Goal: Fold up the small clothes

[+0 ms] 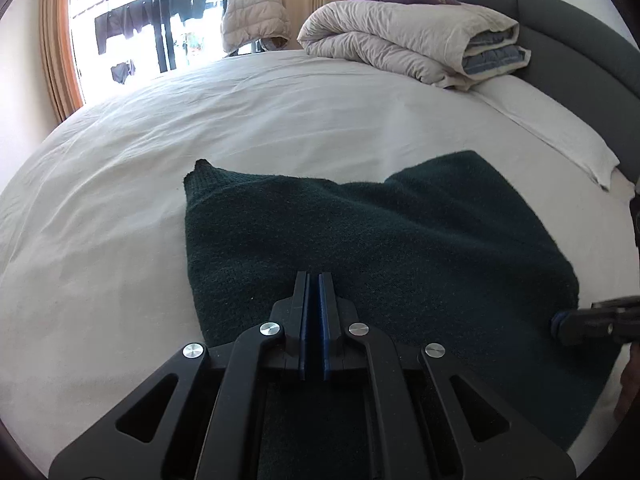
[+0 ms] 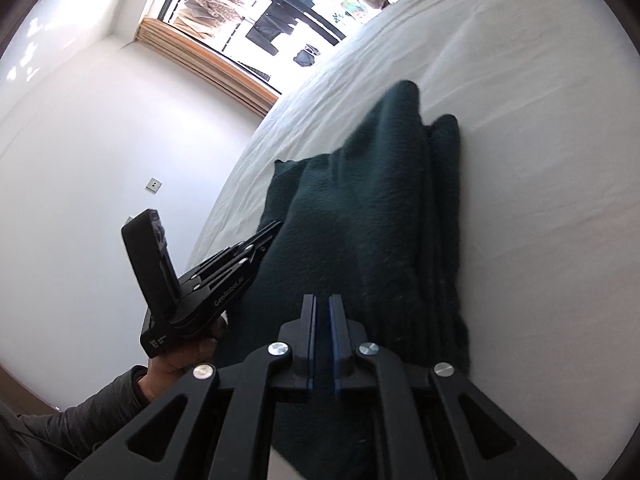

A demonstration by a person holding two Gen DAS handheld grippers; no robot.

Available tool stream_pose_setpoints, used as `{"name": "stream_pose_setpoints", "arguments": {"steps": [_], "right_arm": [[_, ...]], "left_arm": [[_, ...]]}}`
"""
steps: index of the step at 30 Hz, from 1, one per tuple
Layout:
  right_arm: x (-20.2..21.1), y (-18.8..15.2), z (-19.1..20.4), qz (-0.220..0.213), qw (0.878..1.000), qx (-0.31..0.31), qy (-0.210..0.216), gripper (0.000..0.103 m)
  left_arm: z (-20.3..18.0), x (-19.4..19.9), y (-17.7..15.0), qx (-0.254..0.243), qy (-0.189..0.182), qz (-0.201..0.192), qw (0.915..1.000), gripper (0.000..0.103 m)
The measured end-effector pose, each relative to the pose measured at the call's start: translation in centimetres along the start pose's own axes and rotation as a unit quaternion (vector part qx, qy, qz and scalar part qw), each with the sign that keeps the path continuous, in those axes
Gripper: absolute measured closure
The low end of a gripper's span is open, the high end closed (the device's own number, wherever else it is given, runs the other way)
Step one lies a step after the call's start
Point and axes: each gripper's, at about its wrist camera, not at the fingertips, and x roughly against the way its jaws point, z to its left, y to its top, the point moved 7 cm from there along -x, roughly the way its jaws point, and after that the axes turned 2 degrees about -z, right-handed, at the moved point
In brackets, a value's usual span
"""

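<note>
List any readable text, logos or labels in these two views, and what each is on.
"GenRobot.AI", as best it reads: white lettering on the side of the left gripper, seen in the right wrist view.
Small white label at the rear of that same gripper body: too small to read.
Nothing legible on the dark green knit garment, the bed sheet or the wall plate.

The left wrist camera sits just behind its claw (image 1: 314, 280), looking steeply down and along the bed (image 1: 280, 120) toward the window (image 1: 160, 20) and the grey headboard (image 1: 580, 52), close above the dark green sweater (image 1: 360, 232). The right wrist camera, rolled sideways, looks along its own claw (image 2: 322, 304) over the same sweater (image 2: 380, 208) toward that window (image 2: 260, 12). Both views share the sweater, bed and window; each catches the other claw beside the sweater.
</note>
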Motion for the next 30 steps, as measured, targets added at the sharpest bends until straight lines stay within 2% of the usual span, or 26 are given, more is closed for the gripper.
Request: {"name": "stream_pose_setpoints", "arguments": {"steps": [2,3,4,5,8,13,16,19,21,23,25,28,30], "right_arm": [[-0.3,-1.7,0.7,0.020,1.000,0.015,-0.008,0.095],[-0.5,-2.6,0.5,0.030,0.999,0.027,-0.029,0.095],[-0.5,-3.2,0.2,0.034,0.998,0.032,-0.041,0.100],[-0.3,-3.4,-0.3,0.029,0.999,0.024,-0.035,0.103],[0.5,-3.3,-1.8,0.014,1.000,0.002,-0.025,0.103],[0.3,-3.3,-2.0,0.016,0.999,0.024,-0.030,0.103],[1.0,-3.2,-1.6,0.025,0.999,0.016,-0.028,0.103],[2.7,-2.8,-0.2,0.006,0.999,0.021,-0.037,0.098],[3.1,-3.6,-0.1,0.016,0.998,0.031,-0.047,0.095],[2.9,-4.8,-1.0,0.032,0.997,0.035,-0.063,0.097],[3.2,-5.2,-2.2,0.020,0.998,0.012,-0.051,0.103],[3.4,-5.2,-2.9,0.017,0.999,-0.003,-0.044,0.103],[3.7,-5.0,-2.5,0.026,0.998,0.009,-0.053,0.103]], "left_arm": [[-0.6,1.6,0.0,-0.013,0.022,-0.008,0.9996,0.099],[-1.1,2.2,-0.4,-0.027,0.031,-0.013,0.9991,0.099],[-1.5,2.6,-1.0,-0.042,0.040,-0.015,0.9982,0.099],[-2.0,3.0,-1.5,-0.059,0.052,-0.016,0.9967,0.099],[-3.1,2.8,-3.1,-0.105,0.084,-0.017,0.9907,0.099],[-3.0,1.3,-3.7,-0.108,0.073,-0.013,0.9913,0.099],[-2.9,1.5,-3.5,-0.107,0.071,-0.012,0.9917,0.099],[-2.2,3.9,-2.3,-0.079,0.075,-0.022,0.9938,0.098],[-2.4,5.8,-2.4,-0.064,0.065,-0.038,0.9951,0.098],[-3.1,6.4,-3.8,-0.080,0.070,-0.029,0.9939,0.098],[-4.0,6.3,-5.4,-0.113,0.087,-0.031,0.9893,0.099],[-4.7,6.0,-6.1,-0.141,0.103,-0.026,0.9843,0.099],[-4.8,5.5,-6.4,-0.151,0.106,-0.029,0.9823,0.099]]}}
